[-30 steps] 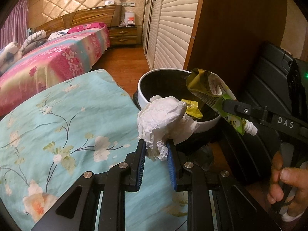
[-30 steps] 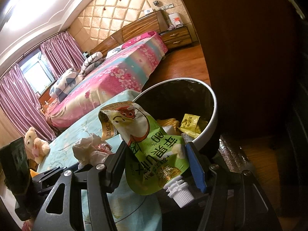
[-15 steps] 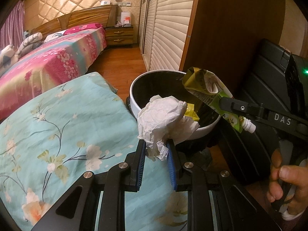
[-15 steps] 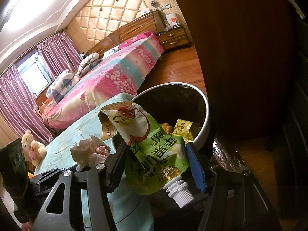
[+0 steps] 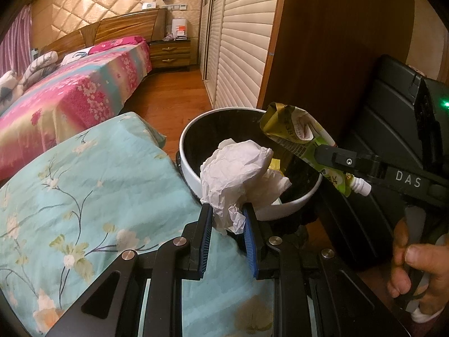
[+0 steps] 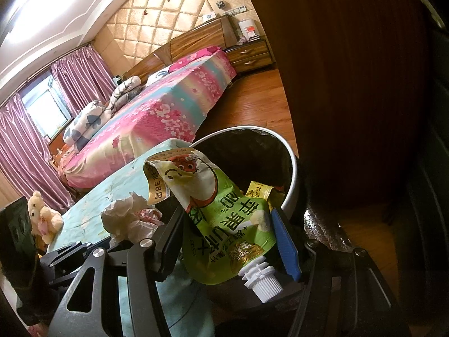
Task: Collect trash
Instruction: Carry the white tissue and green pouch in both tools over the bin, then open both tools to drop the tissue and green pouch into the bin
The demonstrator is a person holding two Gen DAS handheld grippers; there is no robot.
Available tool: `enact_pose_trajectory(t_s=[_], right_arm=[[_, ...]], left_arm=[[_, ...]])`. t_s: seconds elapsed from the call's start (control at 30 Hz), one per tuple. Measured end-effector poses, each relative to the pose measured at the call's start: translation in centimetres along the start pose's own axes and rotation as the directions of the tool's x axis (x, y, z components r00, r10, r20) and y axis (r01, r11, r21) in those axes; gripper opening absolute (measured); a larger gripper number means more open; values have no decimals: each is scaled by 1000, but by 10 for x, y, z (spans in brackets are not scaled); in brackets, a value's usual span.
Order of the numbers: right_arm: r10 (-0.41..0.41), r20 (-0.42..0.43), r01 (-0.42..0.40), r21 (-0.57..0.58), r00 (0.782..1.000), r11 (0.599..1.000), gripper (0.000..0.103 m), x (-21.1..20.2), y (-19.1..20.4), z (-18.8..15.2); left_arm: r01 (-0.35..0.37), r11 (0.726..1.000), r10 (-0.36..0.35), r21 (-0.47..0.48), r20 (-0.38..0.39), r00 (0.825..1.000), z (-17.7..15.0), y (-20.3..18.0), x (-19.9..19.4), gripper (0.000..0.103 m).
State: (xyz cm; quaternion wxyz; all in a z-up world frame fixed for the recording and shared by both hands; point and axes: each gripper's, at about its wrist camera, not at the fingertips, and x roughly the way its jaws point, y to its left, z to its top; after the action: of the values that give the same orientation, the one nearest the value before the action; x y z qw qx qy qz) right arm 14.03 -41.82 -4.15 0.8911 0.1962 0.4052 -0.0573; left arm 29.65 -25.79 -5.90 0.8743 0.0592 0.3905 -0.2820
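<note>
Both pieces of trash are carried to the bin [image 5: 193, 179], ready to be dropped. The left gripper [image 5: 227, 219] is pinched narrowly on a crumpled tissue [image 5: 238, 174] at the near rim; the right gripper [image 6: 227, 236], jaws about half apart, clamps a green juice pouch [image 6: 224, 219] over the bin's opening. Next, each likely has to move over the opening and let go. The bin stands beside a floral-covered surface [image 5: 84, 185] in a bedroom with a pink bed [image 5: 70, 92] and wood floor [image 5: 168, 98]

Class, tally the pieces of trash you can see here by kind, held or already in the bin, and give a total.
Crumpled tissue, in the left gripper: 1
Green drink pouch, in the right gripper: 1
Yellow wrapper, in the bin: 1
Total: 3
</note>
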Motion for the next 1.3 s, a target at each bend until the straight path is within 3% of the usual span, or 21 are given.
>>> enact_pose_trajectory(t_s=[1.3], right_arm=[[-50, -34, 49, -26, 998, 998, 61, 18, -2, 15]], left_arm=[[-8, 999, 9, 41, -15, 1000, 16, -7, 11, 21]])
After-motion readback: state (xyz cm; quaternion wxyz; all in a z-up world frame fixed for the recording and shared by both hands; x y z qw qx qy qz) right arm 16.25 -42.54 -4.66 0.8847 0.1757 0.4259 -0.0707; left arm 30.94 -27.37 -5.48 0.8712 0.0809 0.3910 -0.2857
